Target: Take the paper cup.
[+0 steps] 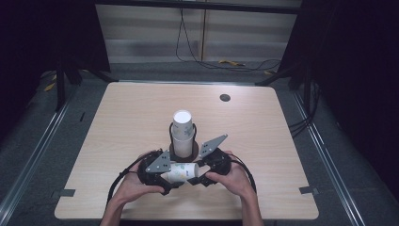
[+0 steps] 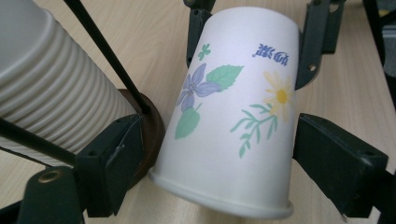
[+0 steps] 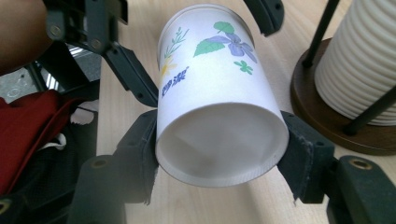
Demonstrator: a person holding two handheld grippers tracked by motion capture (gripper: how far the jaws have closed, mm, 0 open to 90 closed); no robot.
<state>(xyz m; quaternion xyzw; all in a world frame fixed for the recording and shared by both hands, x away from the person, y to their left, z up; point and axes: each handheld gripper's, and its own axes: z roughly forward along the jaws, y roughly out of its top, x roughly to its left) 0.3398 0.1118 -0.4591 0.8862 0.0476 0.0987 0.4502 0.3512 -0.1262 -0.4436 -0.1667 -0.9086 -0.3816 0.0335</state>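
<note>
A paper cup printed with flowers lies on its side just above the table's front middle, between both grippers. My right gripper is shut on its base end, both pads pressed to the wall of the cup. My left gripper stands around the mouth end of the cup. One jaw lies against it and a small gap shows at the other, so it is open. In the high view the left gripper and right gripper face each other.
Right behind the grippers a stack of white ribbed cups stands in a holder with a round brown base and black rods. The wooden table has a black grommet at the far right. Red cloth lies beside the person.
</note>
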